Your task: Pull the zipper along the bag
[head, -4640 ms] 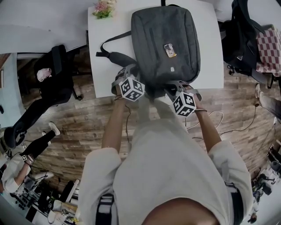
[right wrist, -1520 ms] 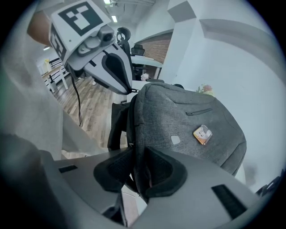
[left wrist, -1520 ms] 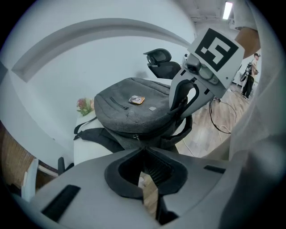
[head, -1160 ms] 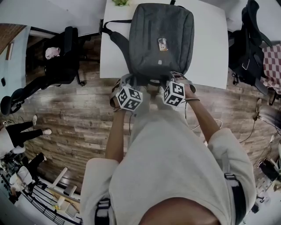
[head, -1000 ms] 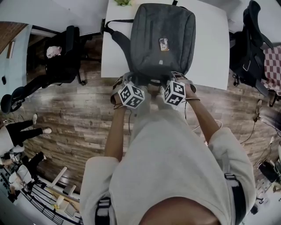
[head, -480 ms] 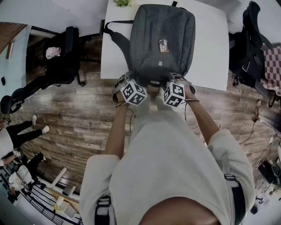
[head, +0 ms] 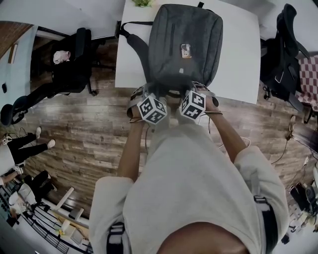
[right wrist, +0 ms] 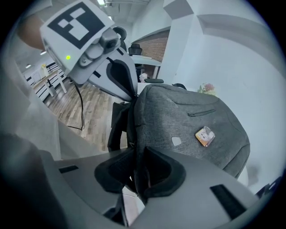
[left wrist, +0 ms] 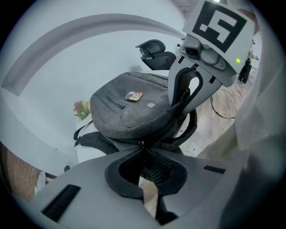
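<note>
Head view, item one: I am logging the grey bag (head: pixel 184 44), which is lying flat on the white table (head: pixel 238 59) with its near end overhanging the table's near edge. A small rectangular badge (head: pixel 186 50) is sitting on the bag's top face, and a shoulder strap (head: pixel 133 33) is trailing off to the left.

Item two: the left gripper (left wrist: pixel 142 146) is staying at the bag's near rim, clenched tight. I am not able to tell whether its tips are pinching a zipper tab.

Item three: the right gripper (right wrist: pixel 135 156), just right of the left one, is closing its jaws and grasping a dark fold of the bag's near edge.

Surroundings: a small plant (head: pixel 141 2) is standing at the table's far left corner. Black office chairs (head: pixel 69 64) are flanking the table on the wooden floor (head: pixel 89 129).
</note>
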The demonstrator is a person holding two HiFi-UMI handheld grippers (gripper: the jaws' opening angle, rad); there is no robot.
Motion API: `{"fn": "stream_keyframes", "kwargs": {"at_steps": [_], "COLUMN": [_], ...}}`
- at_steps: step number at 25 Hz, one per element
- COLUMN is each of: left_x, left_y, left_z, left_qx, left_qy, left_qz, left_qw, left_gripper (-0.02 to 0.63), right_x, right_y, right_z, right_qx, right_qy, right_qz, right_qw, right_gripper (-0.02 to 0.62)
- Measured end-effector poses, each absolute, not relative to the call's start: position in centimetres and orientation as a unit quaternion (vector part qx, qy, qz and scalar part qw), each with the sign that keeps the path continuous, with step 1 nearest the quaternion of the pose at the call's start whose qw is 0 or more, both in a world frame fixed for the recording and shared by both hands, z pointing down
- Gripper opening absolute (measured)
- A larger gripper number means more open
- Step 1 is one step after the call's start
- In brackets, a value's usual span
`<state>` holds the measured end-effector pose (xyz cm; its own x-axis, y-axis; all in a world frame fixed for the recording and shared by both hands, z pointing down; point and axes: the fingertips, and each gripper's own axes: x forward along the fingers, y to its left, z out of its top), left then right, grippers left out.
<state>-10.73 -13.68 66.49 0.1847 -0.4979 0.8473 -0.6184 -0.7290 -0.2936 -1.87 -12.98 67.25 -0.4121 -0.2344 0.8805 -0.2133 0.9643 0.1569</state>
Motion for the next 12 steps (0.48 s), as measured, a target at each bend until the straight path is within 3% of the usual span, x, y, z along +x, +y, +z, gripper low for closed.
{"fn": "stream_keyframes", "kwargs": {"at_steps": [12], "left_x": [-8.7], "left_y": [-11.9], "left_z": [66.3], "left_qx": [0.765], "left_qy": [-0.376], "left_qz": [0.515], "left_qw": [0.085], "left_gripper": [0.029], "right_x": [-3.2], "right_y": [-13.3], "right_z": [67.4], "right_qx": [0.136], "right_qy": [-0.837], "right_qz": [-0.002], "right_qw": [0.53], "right_gripper": [0.086]}}
